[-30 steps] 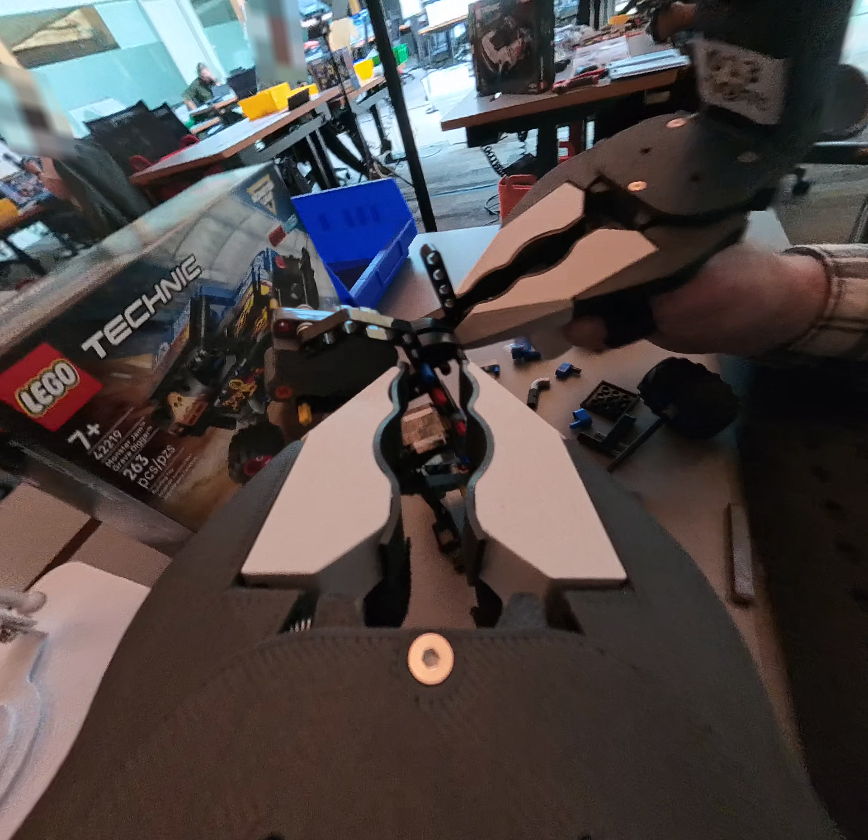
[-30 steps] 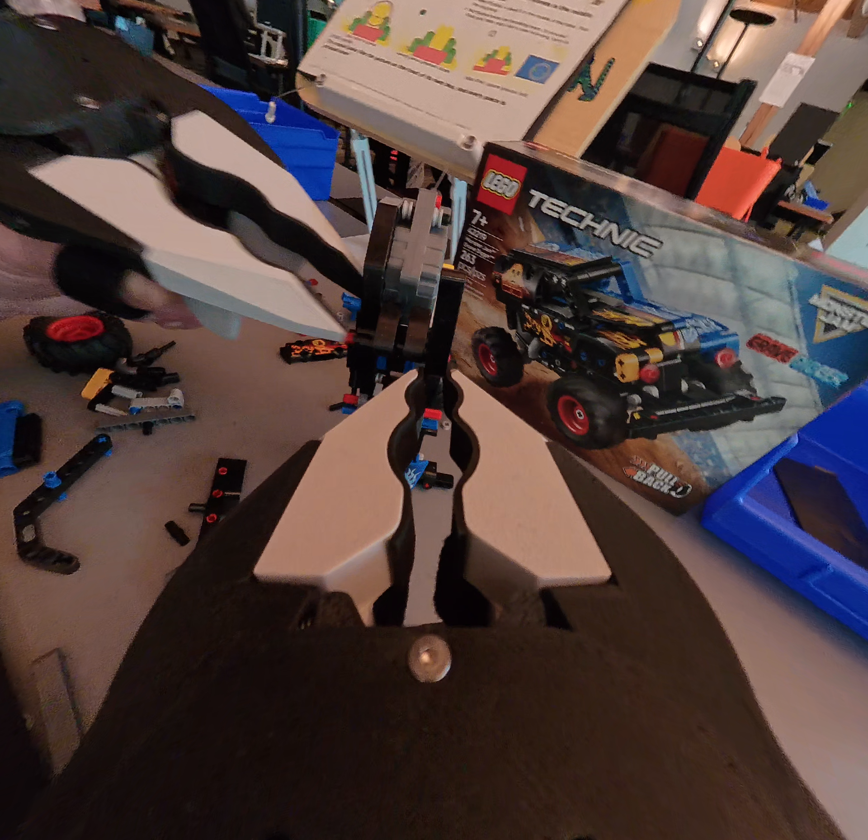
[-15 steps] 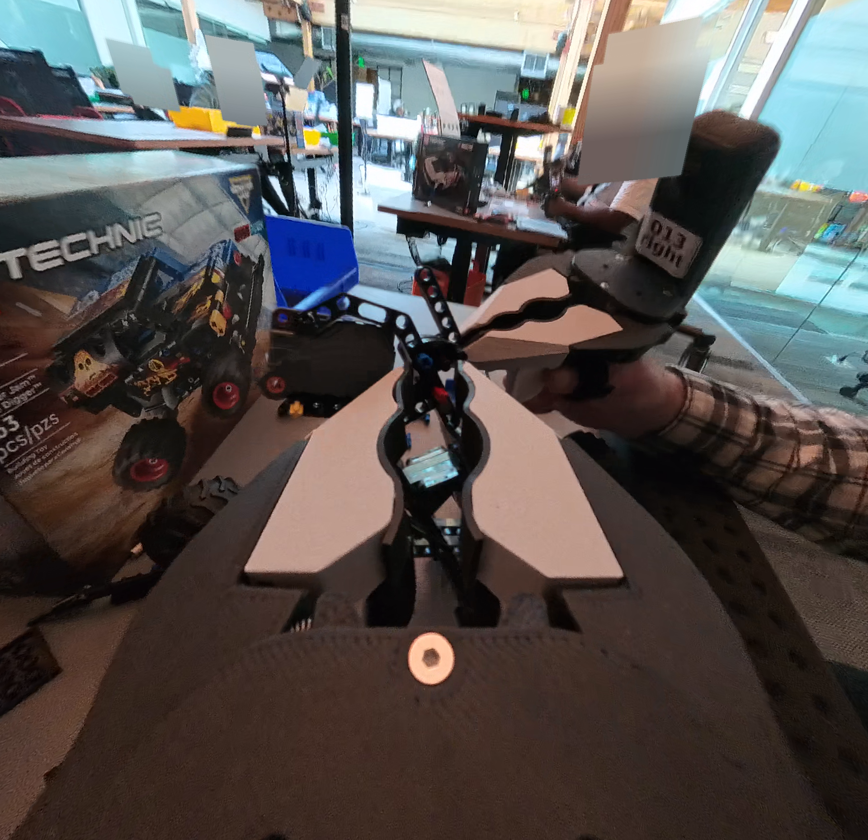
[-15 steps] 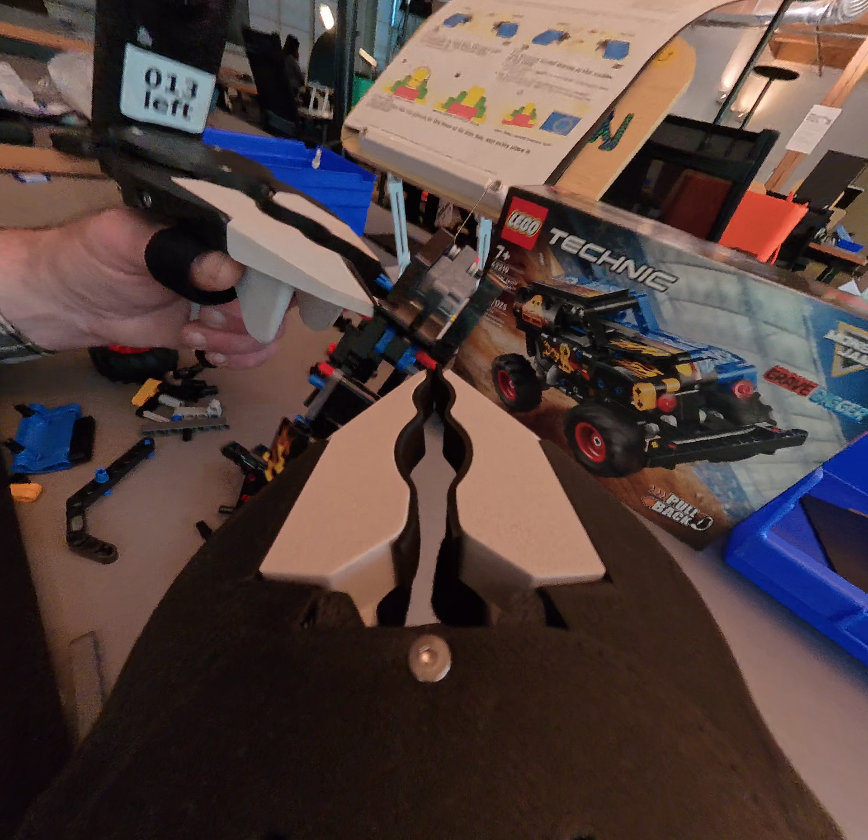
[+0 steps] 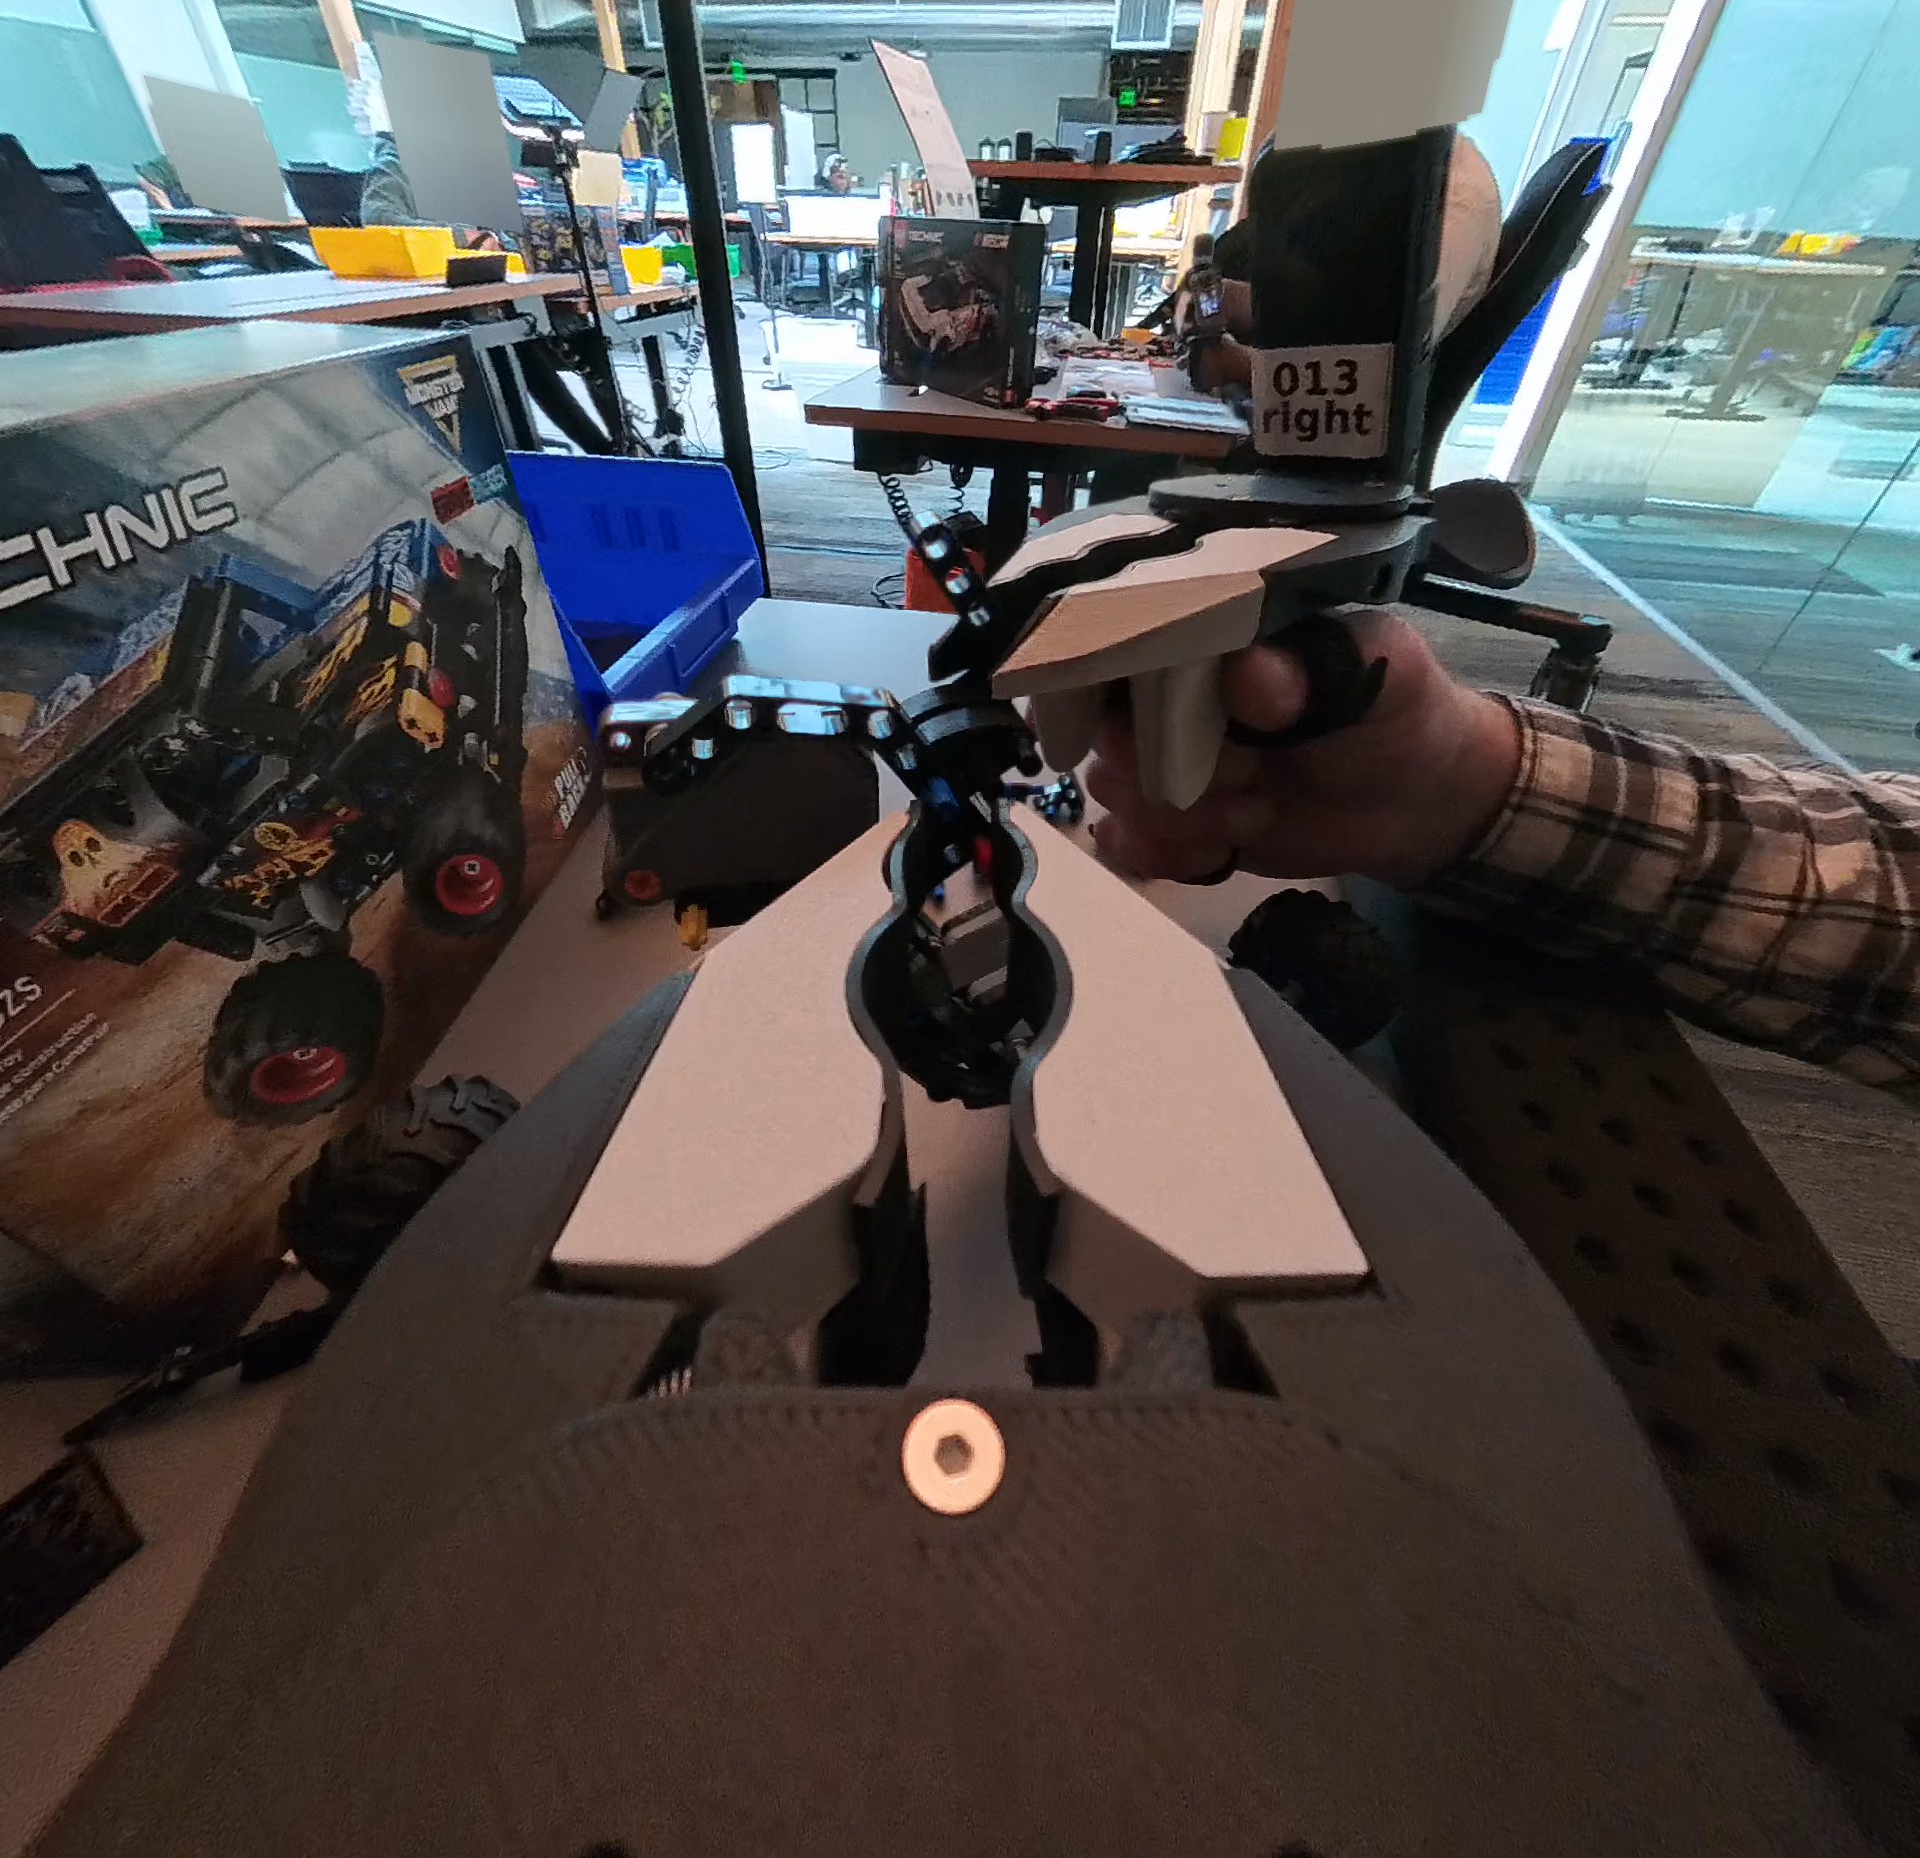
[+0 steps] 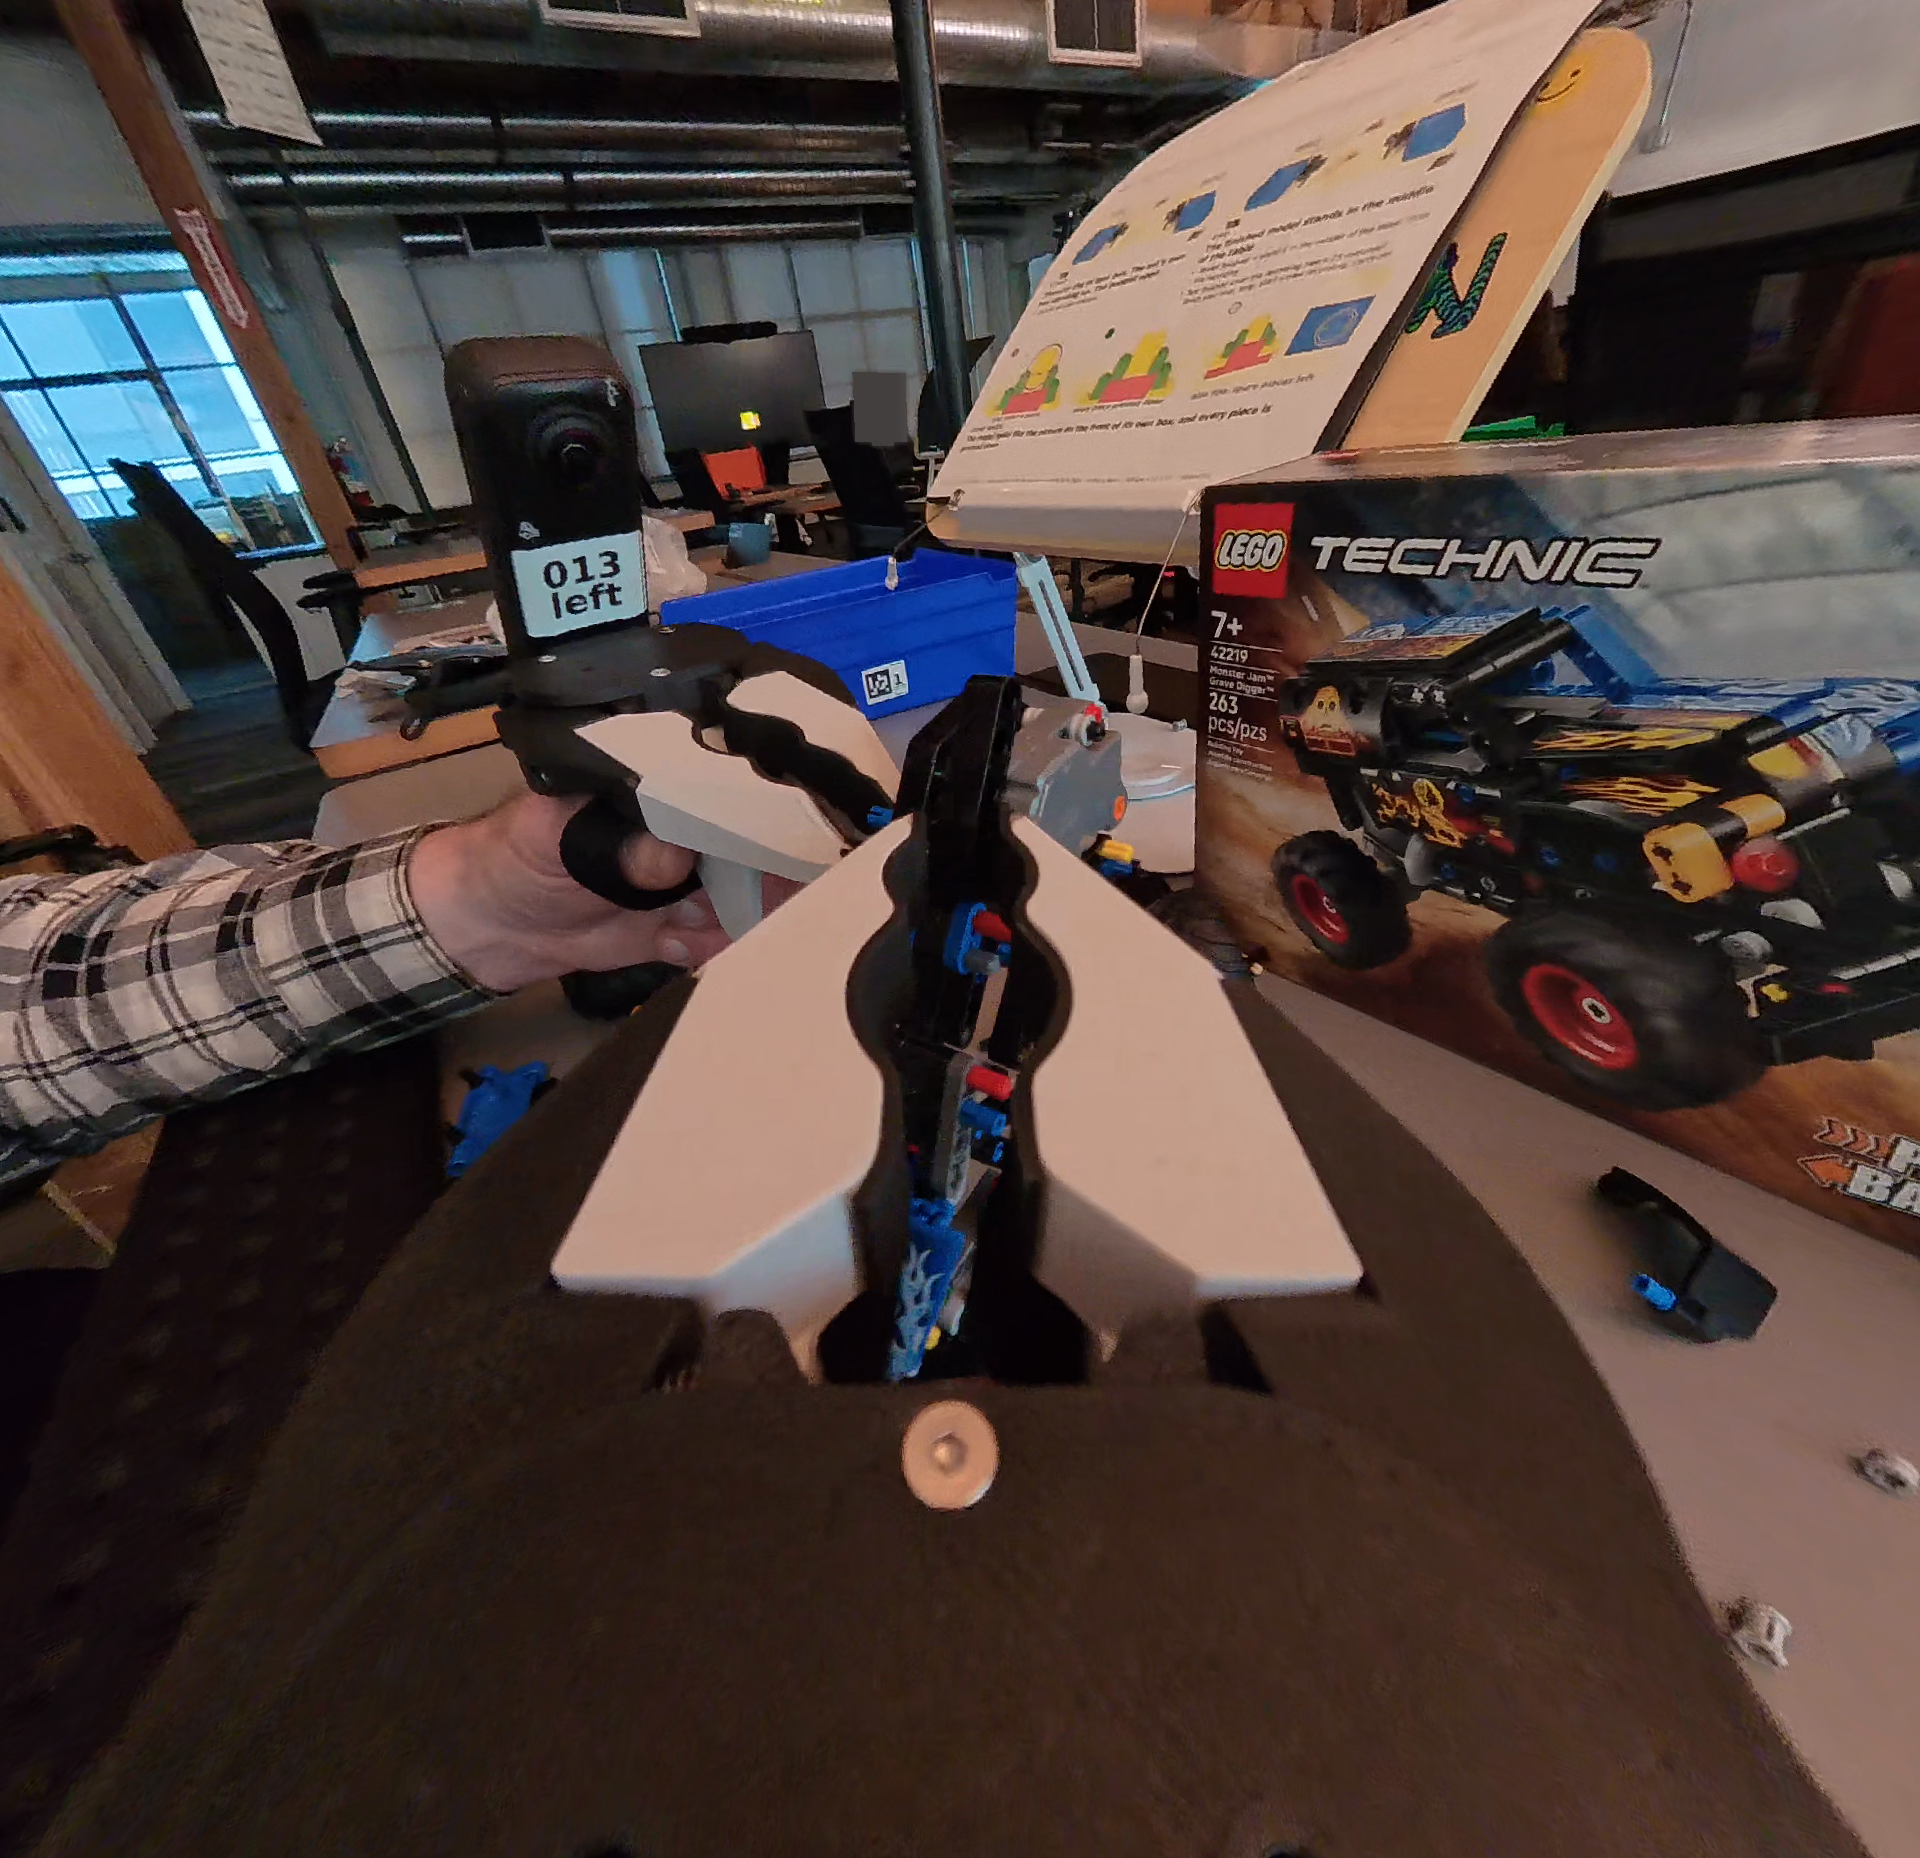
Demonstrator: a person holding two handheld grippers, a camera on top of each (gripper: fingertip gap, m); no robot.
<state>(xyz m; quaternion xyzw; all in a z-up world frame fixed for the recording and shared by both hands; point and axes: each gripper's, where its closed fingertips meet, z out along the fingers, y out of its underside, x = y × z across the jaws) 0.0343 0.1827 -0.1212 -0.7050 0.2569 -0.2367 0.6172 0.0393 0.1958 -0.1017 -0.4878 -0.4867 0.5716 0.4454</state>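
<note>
A partly built toy vehicle frame (image 5: 769, 759) of black beams, blue and red pins and a grey block is held in the air between both grippers. My left gripper (image 5: 956, 842) is shut on one end of it. My right gripper (image 6: 961, 821) is shut on the other end, and the frame (image 6: 961, 977) runs back between its fingers. In the left wrist view the right gripper (image 5: 971, 655) comes in from the right, held by a hand in a plaid sleeve. In the right wrist view the left gripper (image 6: 873, 811) comes in from the left.
A large toy set box with a truck picture (image 5: 239, 717) (image 6: 1558, 769) stands on the table. A blue bin (image 5: 634, 561) (image 6: 862, 613) is behind it. Black tyres (image 5: 1309, 967) (image 5: 395, 1154), a black piece (image 6: 1683, 1278) and a blue piece (image 6: 494, 1112) lie loose. An instruction sheet on a stand (image 6: 1195, 333) leans overhead. Left and right tips are no more than a few centimetres apart. Both grippers' tips are roughly 20 cm from the black piece (image 6: 1683, 1278).
Both grippers have risen and levelled out with the frame held between them. The frame has turned and now sits deeper between the right gripper's fingers.
</note>
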